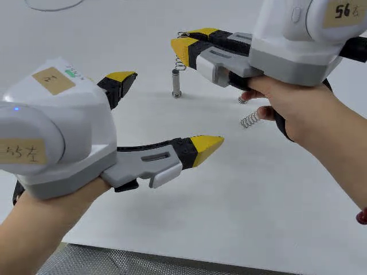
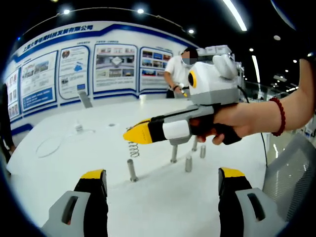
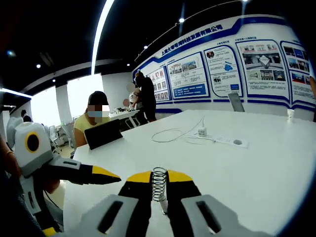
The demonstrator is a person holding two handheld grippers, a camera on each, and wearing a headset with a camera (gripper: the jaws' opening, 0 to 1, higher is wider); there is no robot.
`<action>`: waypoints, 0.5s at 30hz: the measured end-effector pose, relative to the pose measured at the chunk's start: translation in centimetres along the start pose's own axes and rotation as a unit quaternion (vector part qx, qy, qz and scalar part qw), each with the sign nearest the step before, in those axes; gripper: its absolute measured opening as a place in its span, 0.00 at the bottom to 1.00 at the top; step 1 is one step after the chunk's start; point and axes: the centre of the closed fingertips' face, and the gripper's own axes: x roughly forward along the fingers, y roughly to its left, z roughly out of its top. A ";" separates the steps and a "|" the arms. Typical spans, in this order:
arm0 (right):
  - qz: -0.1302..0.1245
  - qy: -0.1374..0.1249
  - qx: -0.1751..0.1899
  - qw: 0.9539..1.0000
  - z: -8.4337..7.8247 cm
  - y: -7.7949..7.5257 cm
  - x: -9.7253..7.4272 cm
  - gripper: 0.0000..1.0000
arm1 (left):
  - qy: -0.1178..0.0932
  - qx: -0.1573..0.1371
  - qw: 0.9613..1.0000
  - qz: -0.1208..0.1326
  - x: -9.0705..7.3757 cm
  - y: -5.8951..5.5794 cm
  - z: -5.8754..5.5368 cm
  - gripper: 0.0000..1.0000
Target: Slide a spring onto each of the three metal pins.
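White table (image 1: 229, 217) holds a short grey metal pin (image 1: 176, 83). Right gripper (image 1: 186, 40) pinches a small wire spring (image 3: 158, 183) just above it. Left gripper (image 1: 166, 109) is wide open. Lower it straight, slowly.

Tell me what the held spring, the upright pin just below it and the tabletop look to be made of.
Spring: thin coiled wire, silvery with bright glints, likely steel.
Pin: solid grey metal with a dull sheen and a wider foot at the base; probably steel, alloy unclear.
Tabletop: smooth matte white surface with faint soft reflections; laminate or coated board, cannot tell which.
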 end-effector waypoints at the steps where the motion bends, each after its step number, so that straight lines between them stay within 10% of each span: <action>1: -0.002 0.004 -0.007 1.000 -0.2 0.0 0.1 0.11 | 0.001 -0.002 1.000 0.001 0.0 0.0 -0.1 0.96; 15: 0.004 0.008 -0.030 1.000 -1.0 -0.1 0.9 0.11 | 0.005 0.001 1.000 0.016 -0.1 0.8 -0.2 1.00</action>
